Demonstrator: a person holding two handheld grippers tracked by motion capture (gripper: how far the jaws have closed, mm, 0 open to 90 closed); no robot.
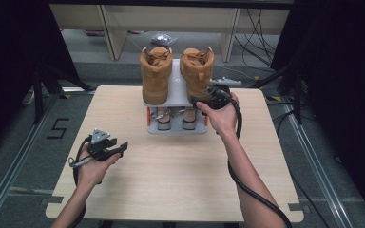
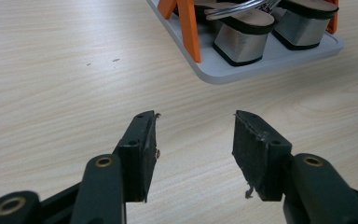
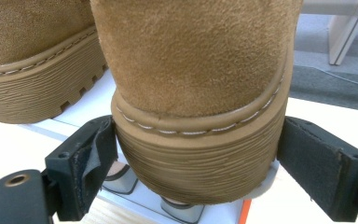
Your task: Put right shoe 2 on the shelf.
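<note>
Pretty sure I'm in some lab or recording studio: my light wooden table (image 1: 171,190) sits inside black curtains (image 1: 9,71), on grey carpet with metal floor rails (image 1: 9,175), a taped "5" marker (image 1: 58,128) and loose black cables (image 1: 261,28) everywhere.

Pale wood-grain counter (image 1: 171,180), square, on a grey floor; a grey two-tier shoe rack (image 1: 177,90) with orange posts standing at its far middle; two tan suede boots (image 1: 156,76) on the top shelf, heeled sandals (image 2: 242,35) on the bottom tray; bare wood elsewhere.
</note>
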